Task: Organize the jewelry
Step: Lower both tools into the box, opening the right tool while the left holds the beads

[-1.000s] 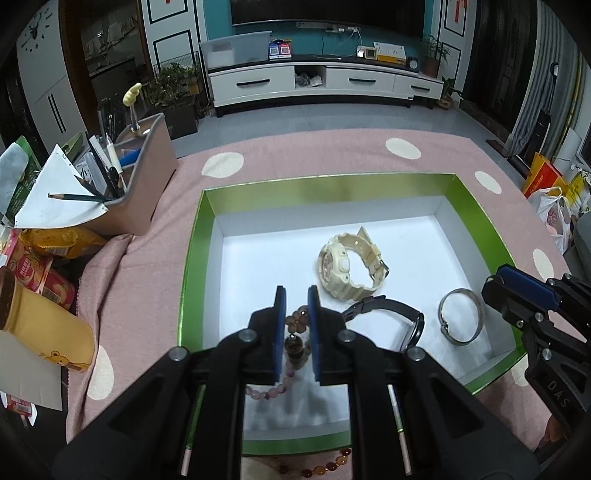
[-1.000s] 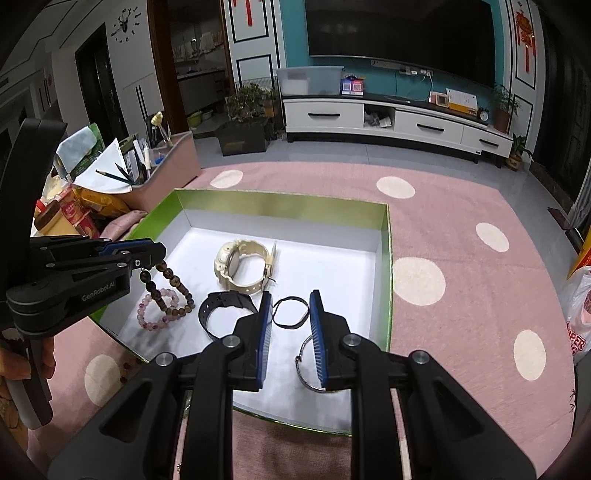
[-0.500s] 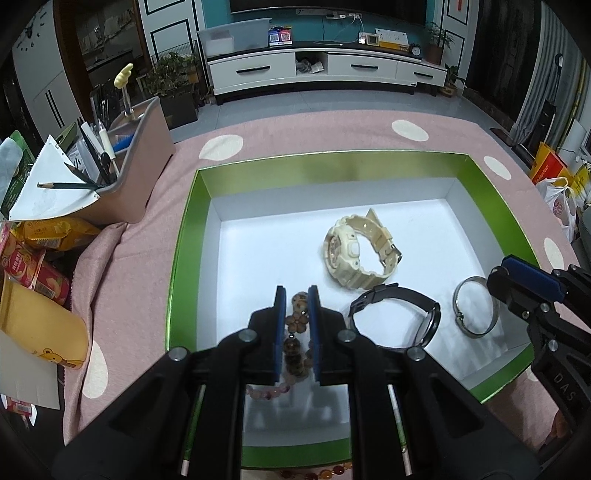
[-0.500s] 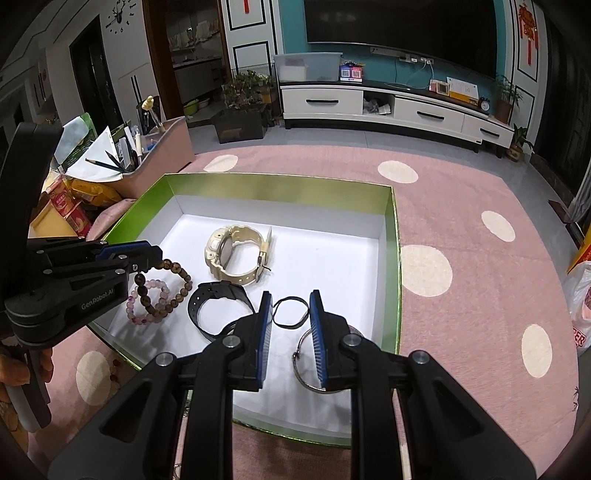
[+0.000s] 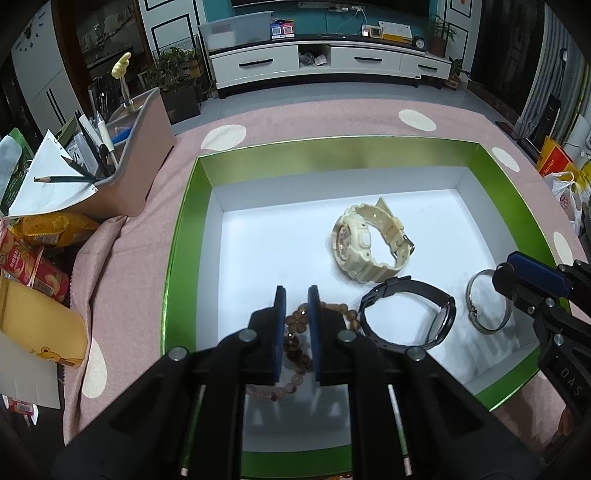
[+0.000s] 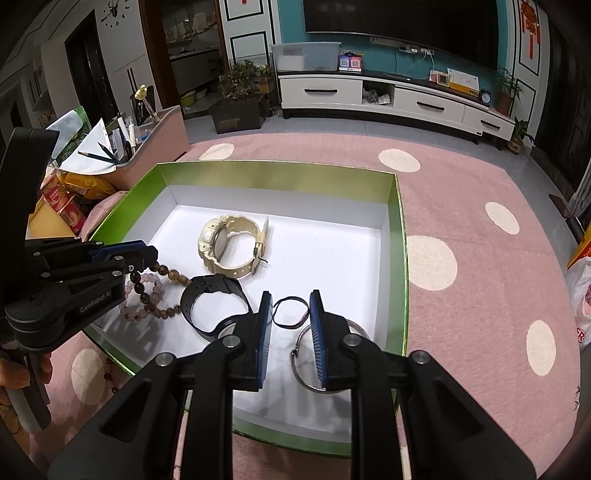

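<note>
Inside the green box (image 6: 400, 236) are counted two watches, two bead bracelets, one bangle (image 6: 334, 354) and one black ring (image 6: 291, 313). The brown bead bracelet (image 5: 295, 334) is pinched by the left gripper (image 5: 295, 314). Nothing is held by the narrowly parted right gripper (image 6: 290, 317).

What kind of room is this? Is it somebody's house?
Most likely a home living room. A long white TV cabinet stands under a big dark screen, potted plants sit on the floor, and a pink dotted cloth covers the table.
</note>
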Available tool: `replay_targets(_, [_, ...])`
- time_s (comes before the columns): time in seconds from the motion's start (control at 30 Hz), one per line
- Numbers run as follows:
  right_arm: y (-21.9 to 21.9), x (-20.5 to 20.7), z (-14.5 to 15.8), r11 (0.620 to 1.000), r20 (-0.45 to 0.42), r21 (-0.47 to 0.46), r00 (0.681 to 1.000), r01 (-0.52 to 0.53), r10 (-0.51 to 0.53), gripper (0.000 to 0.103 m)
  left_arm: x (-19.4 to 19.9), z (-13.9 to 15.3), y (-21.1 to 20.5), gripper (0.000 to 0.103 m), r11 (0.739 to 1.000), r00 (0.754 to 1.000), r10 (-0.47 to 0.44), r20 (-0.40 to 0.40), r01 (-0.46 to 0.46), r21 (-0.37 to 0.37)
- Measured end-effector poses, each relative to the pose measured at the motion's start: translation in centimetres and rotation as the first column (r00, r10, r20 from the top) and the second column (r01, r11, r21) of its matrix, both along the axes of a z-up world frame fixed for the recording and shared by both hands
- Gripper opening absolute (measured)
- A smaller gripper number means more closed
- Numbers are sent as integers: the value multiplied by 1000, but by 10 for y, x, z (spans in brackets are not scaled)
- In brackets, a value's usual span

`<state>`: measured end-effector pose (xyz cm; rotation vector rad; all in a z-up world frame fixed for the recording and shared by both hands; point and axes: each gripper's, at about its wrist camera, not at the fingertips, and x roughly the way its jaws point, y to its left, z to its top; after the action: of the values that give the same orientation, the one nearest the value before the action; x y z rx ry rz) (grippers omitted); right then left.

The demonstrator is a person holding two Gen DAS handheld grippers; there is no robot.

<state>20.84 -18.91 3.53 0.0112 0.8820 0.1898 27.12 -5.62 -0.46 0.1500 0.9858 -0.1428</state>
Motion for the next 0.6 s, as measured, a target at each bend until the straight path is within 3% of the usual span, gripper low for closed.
replay_targets(0.6, [1,2,-6,1000,-19,-14,1000,3,-3,20,1,-5,-1,12,1000,1000,8,-7,-8,18])
